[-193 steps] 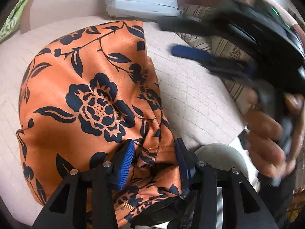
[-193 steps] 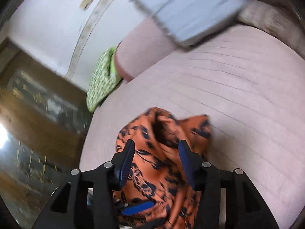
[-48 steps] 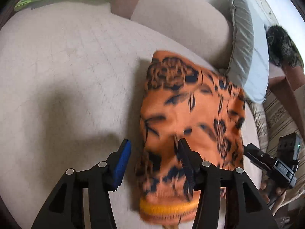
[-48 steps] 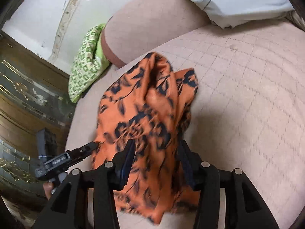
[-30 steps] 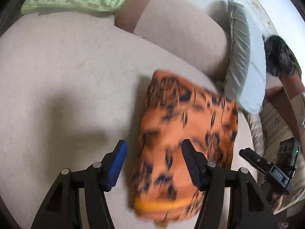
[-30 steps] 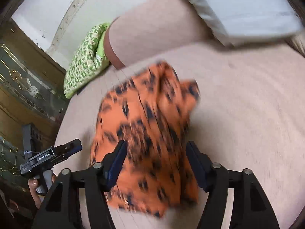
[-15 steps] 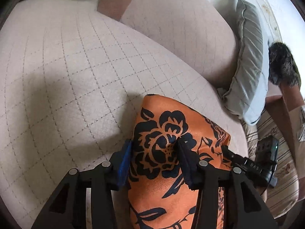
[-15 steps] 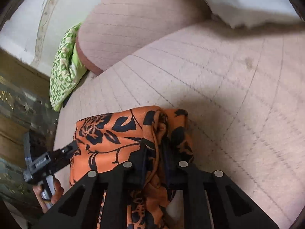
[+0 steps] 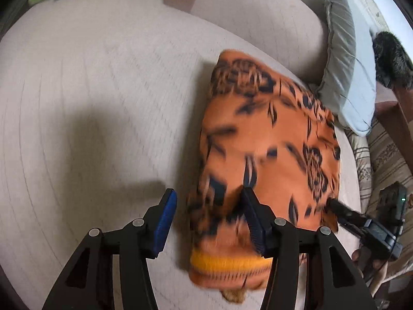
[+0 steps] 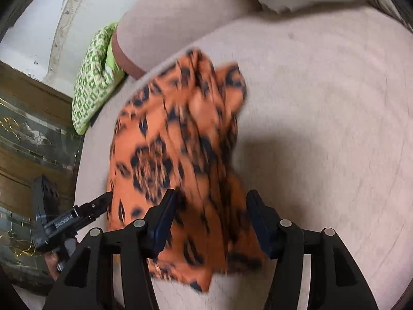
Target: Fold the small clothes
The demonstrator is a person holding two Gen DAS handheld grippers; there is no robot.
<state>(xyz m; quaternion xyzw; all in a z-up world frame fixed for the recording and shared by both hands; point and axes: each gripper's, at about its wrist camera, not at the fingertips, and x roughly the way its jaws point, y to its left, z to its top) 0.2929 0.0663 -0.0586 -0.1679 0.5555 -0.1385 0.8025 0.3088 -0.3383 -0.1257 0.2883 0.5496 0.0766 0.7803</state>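
An orange garment with a dark blue flower print (image 9: 265, 149) lies folded on the beige quilted sofa seat (image 9: 90, 103); a yellow-orange band shows at its near edge. My left gripper (image 9: 209, 222) is open above its near left corner, holding nothing. In the right wrist view the same garment (image 10: 175, 155) lies under my right gripper (image 10: 211, 222), which is open and empty. The right gripper shows in the left wrist view (image 9: 366, 224) at the garment's right edge; the left gripper shows in the right wrist view (image 10: 72, 219) at its left edge. Both views are motion-blurred.
A grey pillow (image 9: 346, 67) leans against the sofa back on the right. A green patterned cushion (image 10: 95, 77) lies at the far left end. A striped cloth (image 9: 387, 160) covers the right side. A dark furry object (image 9: 392, 59) sits beyond the pillow.
Half a second ago both grippers were shut low on the garment's far edge. Now both have opened, let go and pulled back upward; the garment lies on the seat.
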